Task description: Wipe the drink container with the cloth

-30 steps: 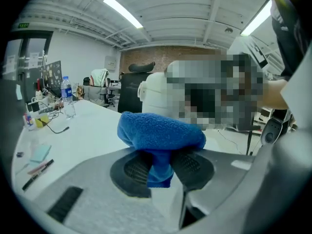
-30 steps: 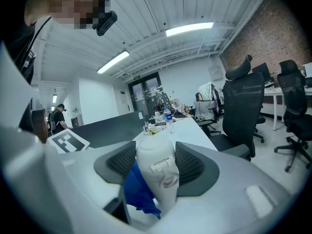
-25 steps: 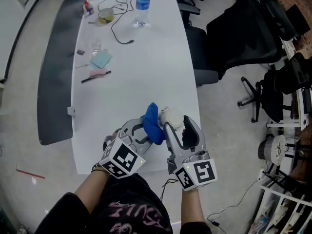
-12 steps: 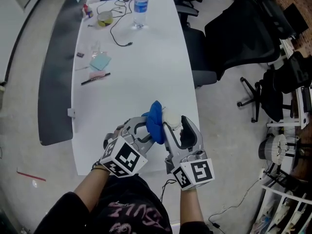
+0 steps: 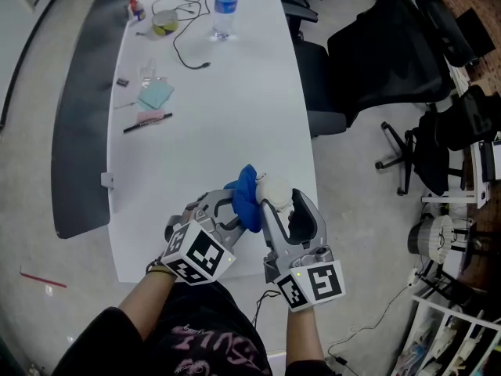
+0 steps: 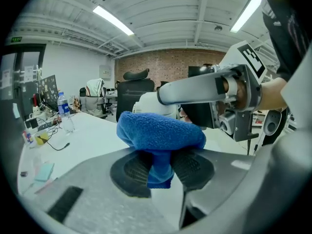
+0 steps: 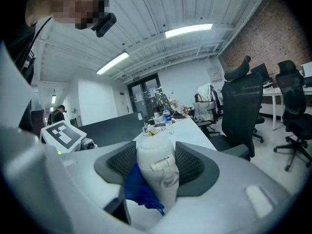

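Drink container tight in right gripper jaws, cloth in left gripper

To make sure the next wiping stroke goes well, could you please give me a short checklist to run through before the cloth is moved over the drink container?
1. The cloth is gripped by the left gripper: ok, it is pinched between the fingers.
2. The drink container is gripped by the right gripper: ok, there is a finger on each side.
3. The cloth touches the drink container: ok, it lies against its side.
4. The table is under both: ok, they are near its front edge.
5. Dirt is left on the drink container: cannot tell.
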Demonstrator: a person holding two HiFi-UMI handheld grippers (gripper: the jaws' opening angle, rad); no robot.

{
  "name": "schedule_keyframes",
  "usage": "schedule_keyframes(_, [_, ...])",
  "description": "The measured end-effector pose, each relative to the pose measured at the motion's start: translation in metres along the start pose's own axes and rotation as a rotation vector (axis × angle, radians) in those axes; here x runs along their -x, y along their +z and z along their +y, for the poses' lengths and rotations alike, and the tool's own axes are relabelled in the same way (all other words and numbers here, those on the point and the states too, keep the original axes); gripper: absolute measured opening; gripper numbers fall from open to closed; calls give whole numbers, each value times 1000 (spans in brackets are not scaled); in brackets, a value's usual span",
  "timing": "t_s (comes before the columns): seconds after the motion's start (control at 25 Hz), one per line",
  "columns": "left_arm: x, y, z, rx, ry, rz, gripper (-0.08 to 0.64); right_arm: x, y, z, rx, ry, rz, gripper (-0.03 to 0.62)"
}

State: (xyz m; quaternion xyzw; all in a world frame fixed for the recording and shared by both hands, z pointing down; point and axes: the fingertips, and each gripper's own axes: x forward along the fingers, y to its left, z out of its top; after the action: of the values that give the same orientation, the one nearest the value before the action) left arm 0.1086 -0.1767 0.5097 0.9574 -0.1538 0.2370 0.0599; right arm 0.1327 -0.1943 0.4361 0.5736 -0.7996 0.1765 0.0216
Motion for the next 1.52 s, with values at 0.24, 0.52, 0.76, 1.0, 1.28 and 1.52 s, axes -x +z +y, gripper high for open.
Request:
schedule_keyframes(0.24, [-13,-24,2,89,-32,9,110,-1,0,1,6,-6,13,259])
schedule_keyframes(0.52, [-32,-60,6,68,-35,91,109,-4,-3,1,14,-13,23,259])
schedule_keyframes(0.76, [-36,-69,7,73,-32,114,109,-5,-6,0,12,-14,24,260])
schedule_keyframes(1.0, [-18,-51,3,54,-10,88,109,-2,-6,-2,12,-6,18,259])
schedule_keyframes(1.28, [16,-2,4,-27,52,10,109,0,-6,-3,6,2,2,261])
schedule_keyframes(1.52, [18,23,-2,-78,51,-10,109,2,-4,0,4,8,-7,259])
